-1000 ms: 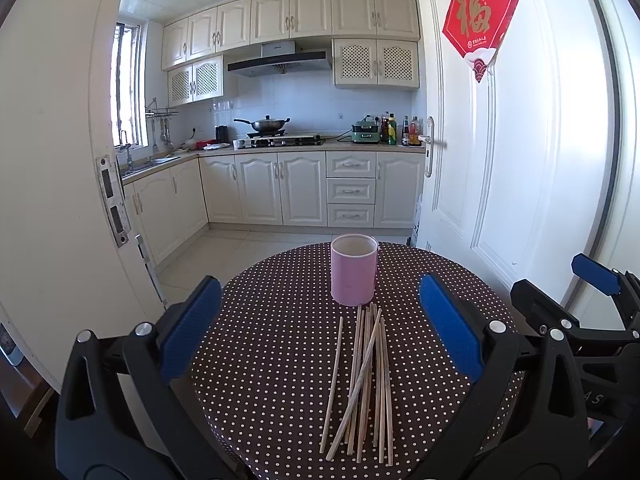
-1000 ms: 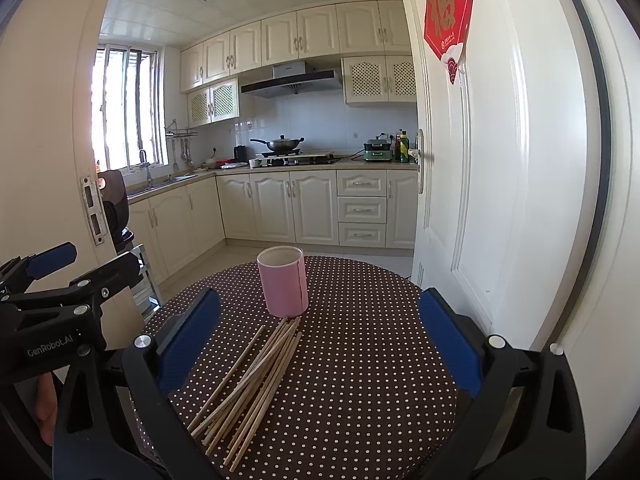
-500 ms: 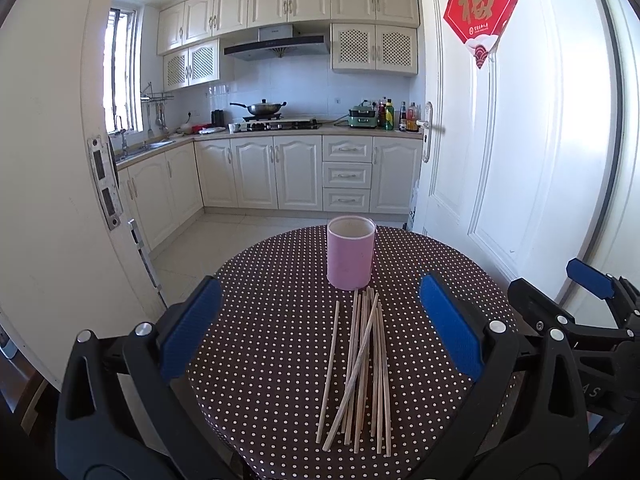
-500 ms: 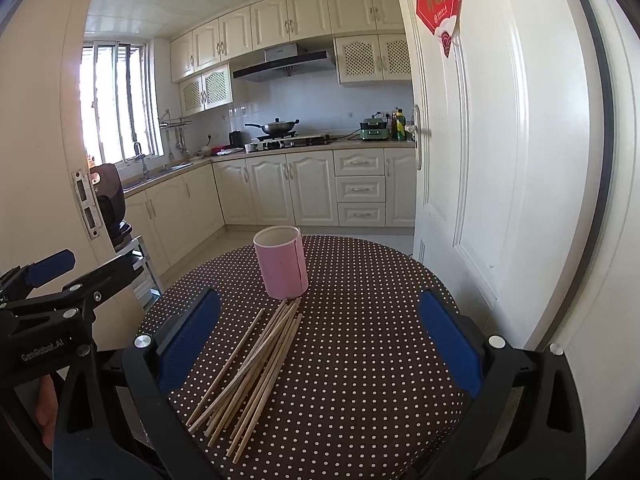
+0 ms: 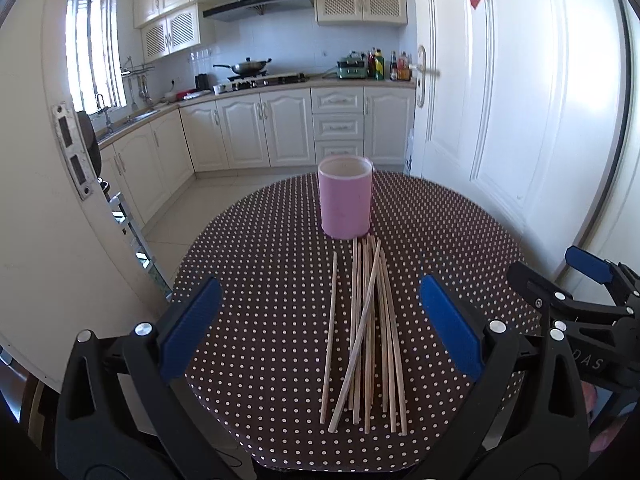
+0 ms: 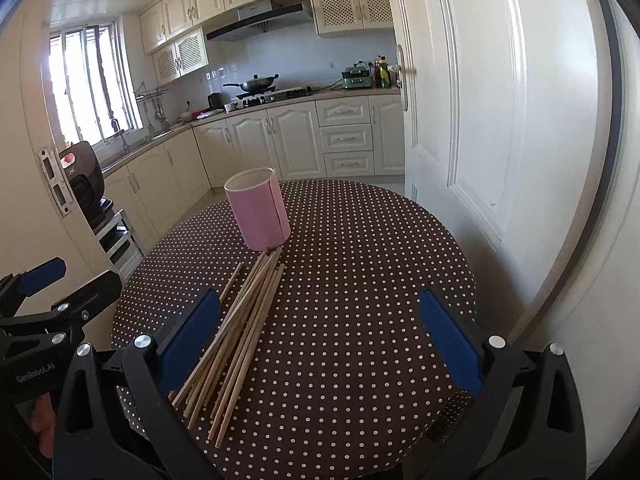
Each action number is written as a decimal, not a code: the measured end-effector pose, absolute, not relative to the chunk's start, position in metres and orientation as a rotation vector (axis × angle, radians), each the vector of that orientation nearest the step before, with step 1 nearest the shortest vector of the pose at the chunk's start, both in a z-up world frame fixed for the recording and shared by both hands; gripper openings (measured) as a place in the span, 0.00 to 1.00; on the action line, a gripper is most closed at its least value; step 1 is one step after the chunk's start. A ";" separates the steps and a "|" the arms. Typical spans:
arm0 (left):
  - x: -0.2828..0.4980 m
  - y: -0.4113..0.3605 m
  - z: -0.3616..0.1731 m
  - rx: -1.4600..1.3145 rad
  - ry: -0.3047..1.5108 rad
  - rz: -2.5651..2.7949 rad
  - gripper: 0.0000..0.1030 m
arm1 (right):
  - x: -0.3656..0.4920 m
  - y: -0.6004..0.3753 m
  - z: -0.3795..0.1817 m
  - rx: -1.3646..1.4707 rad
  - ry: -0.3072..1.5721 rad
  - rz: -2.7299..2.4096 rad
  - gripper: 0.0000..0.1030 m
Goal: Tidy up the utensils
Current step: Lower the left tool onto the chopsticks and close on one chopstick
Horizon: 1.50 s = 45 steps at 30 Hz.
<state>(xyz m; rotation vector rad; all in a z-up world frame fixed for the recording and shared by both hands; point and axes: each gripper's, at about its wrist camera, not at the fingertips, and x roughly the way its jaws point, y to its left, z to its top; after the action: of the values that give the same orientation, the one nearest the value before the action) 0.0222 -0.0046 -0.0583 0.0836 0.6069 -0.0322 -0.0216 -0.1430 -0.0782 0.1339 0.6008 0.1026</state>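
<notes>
Open tongs over loose chopsticks and a pink cup.

Left wrist view: the left tongs [image 5: 320, 328] stand spread wide with nothing between the blue pads, above the round brown white-dotted tabletop [image 5: 248, 280]. The bundle of pale wooden chopsticks [image 5: 366, 332] lies flat between the fingers, tips near the upright pink cylindrical cup [image 5: 346, 202] at 12 o'clock. One stick lies apart on the bundle's 9 o'clock side; another crosses it diagonally. The right tongs [image 5: 560, 280] show at 3 o'clock.

Right wrist view: the right tongs [image 6: 320, 340] gape wide and empty over the tabletop [image 6: 360, 280]. The chopsticks [image 6: 240, 320] fan from 7 o'clock toward the cup [image 6: 258, 212] at 11 o'clock. The left tongs [image 6: 64, 284] appear at 9 o'clock.
</notes>
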 end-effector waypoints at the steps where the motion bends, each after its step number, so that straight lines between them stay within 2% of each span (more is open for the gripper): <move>1: 0.025 -0.005 -0.063 0.091 0.621 -0.035 0.94 | -0.020 -0.144 -0.081 0.139 0.611 0.103 0.93; 11: 0.049 -0.017 -0.087 0.118 0.716 -0.124 0.93 | -0.005 -0.156 -0.108 0.161 0.720 0.087 0.93; 20: 0.092 -0.035 -0.106 0.162 0.825 -0.171 0.86 | 0.011 -0.174 -0.119 0.195 0.756 0.068 0.93; 27: 0.132 -0.040 -0.124 0.133 0.922 -0.163 0.72 | 0.026 -0.186 -0.130 0.226 0.778 0.063 0.93; 32: 0.154 -0.042 -0.140 0.113 1.001 -0.159 0.54 | 0.036 -0.193 -0.136 0.241 0.798 0.065 0.93; 38: 0.167 -0.050 -0.154 0.148 1.055 -0.153 0.38 | 0.048 -0.198 -0.140 0.259 0.810 0.078 0.93; 42: 0.173 -0.054 -0.159 0.177 1.052 -0.164 0.34 | 0.052 -0.195 -0.139 0.254 0.807 0.088 0.93; 45: 0.178 -0.057 -0.164 0.193 1.060 -0.170 0.27 | 0.056 -0.193 -0.138 0.251 0.807 0.094 0.93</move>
<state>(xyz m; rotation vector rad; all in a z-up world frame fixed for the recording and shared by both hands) 0.1775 -0.0569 -0.1640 0.1928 1.0604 -0.1699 0.0555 -0.1934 -0.1385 0.2514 0.8073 0.0944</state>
